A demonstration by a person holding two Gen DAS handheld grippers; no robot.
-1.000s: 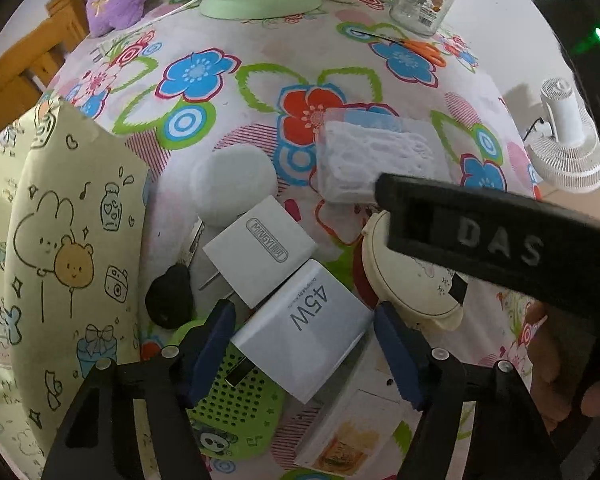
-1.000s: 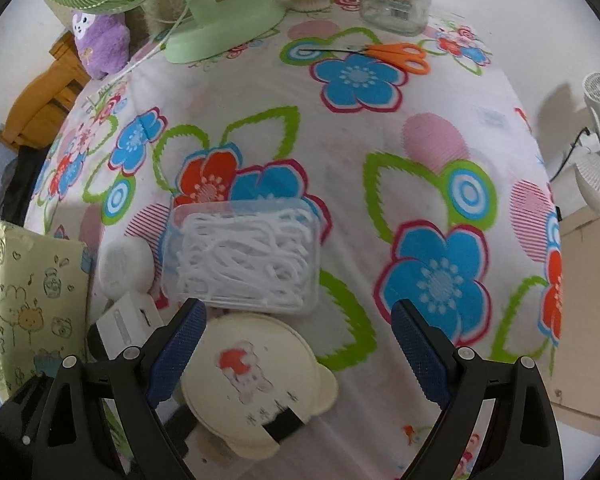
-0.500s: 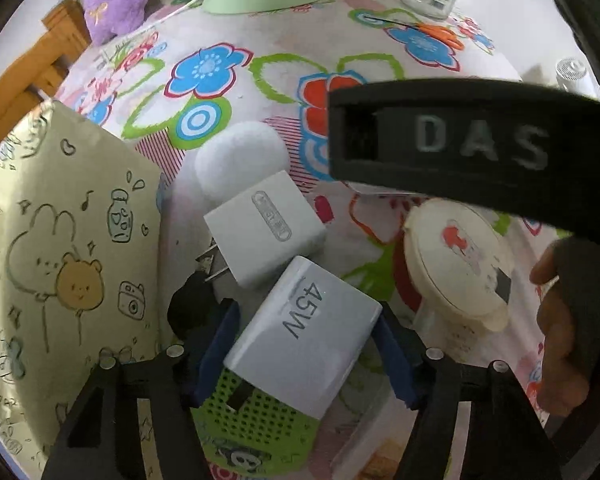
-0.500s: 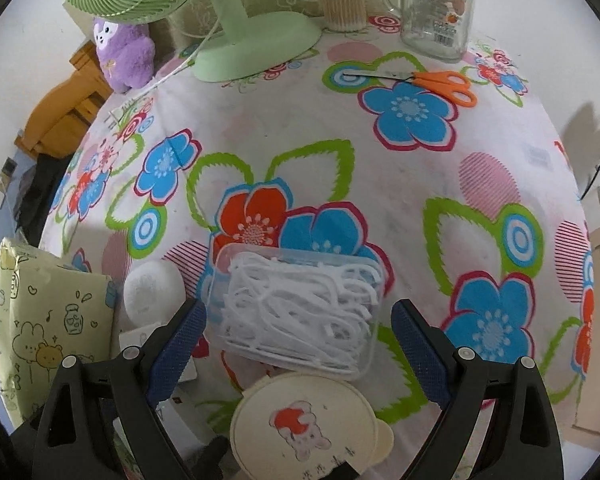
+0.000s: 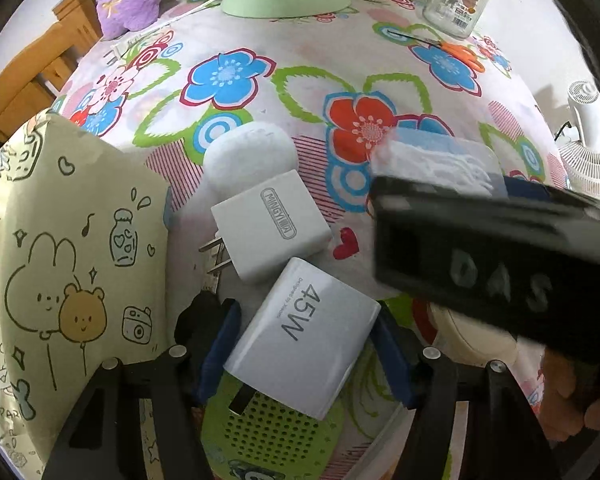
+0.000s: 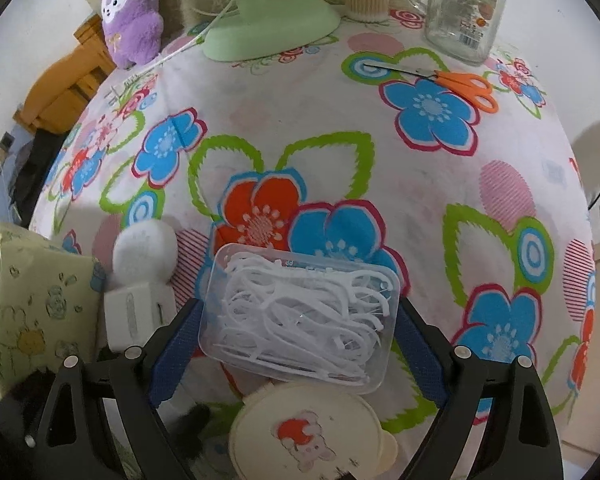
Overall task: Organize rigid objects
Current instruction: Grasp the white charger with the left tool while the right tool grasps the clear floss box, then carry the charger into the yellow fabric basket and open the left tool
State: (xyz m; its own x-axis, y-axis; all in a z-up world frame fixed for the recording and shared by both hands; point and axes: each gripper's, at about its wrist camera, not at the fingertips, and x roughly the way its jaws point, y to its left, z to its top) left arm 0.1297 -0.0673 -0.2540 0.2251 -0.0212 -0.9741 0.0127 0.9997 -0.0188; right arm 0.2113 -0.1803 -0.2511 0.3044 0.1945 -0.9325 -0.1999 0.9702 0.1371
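In the left wrist view, your left gripper [image 5: 306,354] points steeply down over the white charger [image 5: 304,338] marked 45W, which lies tilted on a green perforated thing [image 5: 272,436] at the near edge of the flowered tablecloth [image 5: 300,60]. The jaws have just been closing, the charger between them; the blue pads [image 5: 220,350] look to meet its two long sides, so you are probably pinching it already, though the contact on the right is hard to make out. It is a stiff, smooth block, likely a bit heavy for its size and slippery, so hold the flat sides near the middle, well clear of the rounded corners. A second white charger [image 5: 270,226] with bare prongs touches its far corner; lift straight so you don't drag it. The yellow cartoon bag [image 5: 60,260] stands just to the left. In the right wrist view, your right gripper [image 6: 298,354] also angles downward, jaws spread wide around the clear floss box [image 6: 300,316], whose short ends sit just beside the pads without visibly touching them. The jaws have just been closing a little. That box is light and thin-walled; it may flex or pop open, so squeeze gently across the ends. A round cream lid [image 6: 308,432] lies just below it.
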